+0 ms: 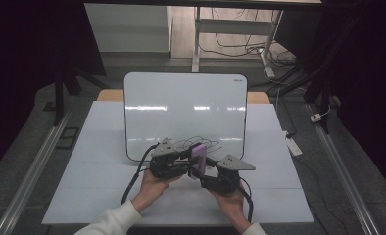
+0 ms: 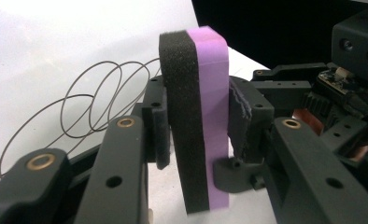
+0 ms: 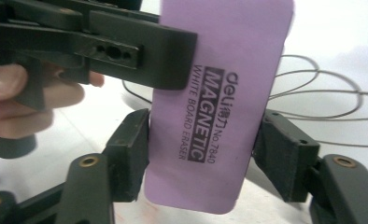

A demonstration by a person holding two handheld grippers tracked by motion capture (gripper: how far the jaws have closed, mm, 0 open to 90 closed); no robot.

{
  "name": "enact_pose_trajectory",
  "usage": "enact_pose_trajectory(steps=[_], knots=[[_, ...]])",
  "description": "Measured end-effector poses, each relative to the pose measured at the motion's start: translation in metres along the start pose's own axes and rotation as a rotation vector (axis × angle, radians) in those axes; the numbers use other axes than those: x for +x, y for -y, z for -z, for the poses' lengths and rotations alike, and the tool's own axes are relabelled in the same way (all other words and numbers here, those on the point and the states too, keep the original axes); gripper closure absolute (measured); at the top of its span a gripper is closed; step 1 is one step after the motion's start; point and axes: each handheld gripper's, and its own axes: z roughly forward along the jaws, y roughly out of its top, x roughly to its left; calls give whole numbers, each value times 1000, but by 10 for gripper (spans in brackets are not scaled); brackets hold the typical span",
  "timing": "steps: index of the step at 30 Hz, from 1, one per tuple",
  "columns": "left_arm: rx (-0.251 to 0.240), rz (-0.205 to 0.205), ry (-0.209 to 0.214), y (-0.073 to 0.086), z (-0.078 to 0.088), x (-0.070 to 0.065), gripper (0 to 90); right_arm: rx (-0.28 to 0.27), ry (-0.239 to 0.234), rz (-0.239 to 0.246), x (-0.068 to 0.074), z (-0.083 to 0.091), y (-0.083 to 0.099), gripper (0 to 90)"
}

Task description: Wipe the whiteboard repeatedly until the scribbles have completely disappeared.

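Observation:
A purple whiteboard eraser (image 1: 198,159) with a black felt face stands upright above the table, in front of the whiteboard's near edge. My left gripper (image 1: 192,164) comes at it from the left and is shut on it. Its pads (image 2: 156,126) press the felt face and the purple back of the eraser (image 2: 205,116). My right gripper (image 1: 202,172) comes from the right and is shut on the eraser's (image 3: 219,93) two long edges, below the printed label. My right gripper (image 3: 205,154) sees one left jaw lying across the eraser's top left.
A white whiteboard (image 1: 181,107) lies on the pale table (image 1: 103,171), with thin looping pen scribbles (image 1: 201,143) near its front edge. A hand (image 1: 154,186) holds each gripper. Cables and table legs lie on the floor beyond (image 1: 240,44).

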Motion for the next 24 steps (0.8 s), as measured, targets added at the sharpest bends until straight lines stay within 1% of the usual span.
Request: enact_pose_trajectory(steps=[1, 3, 6, 8, 9, 11, 14, 16, 19, 22, 24], knots=[[3, -2, -1, 0, 0, 0, 620, 7, 14, 20, 1, 0, -1, 388], [6, 0, 2, 1, 0, 0, 618, 16, 20, 45, 1, 0, -1, 391], [3, 5, 12, 1, 1, 2, 589, 21, 27, 65, 0, 1, -2, 396], [-12, 12, 8, 0, 4, 3, 469, 30, 35, 81, 0, 1, -2, 398], [-20, 21, 11, -1, 6, 5, 428, 31, 43, 88, -1, 2, -3, 399], [-33, 35, 12, -3, 14, 9, 386, 33, 53, 104, -3, 3, -3, 399], [-33, 35, 13, -1, 29, 16, 348, 32, 77, 125, -7, 6, -6, 400], [-21, 30, -1, 5, 40, 20, 333, 29, 96, 128, -12, 9, -8, 401], [12, 25, -39, 17, 57, 27, 327, 25, 130, 132, -22, 13, -11, 401], [40, 32, -82, 31, 74, 35, 324, 16, 161, 125, -32, 17, -15, 402], [54, 43, -109, 40, 84, 39, 321, 12, 183, 120, -37, 19, -18, 402]])
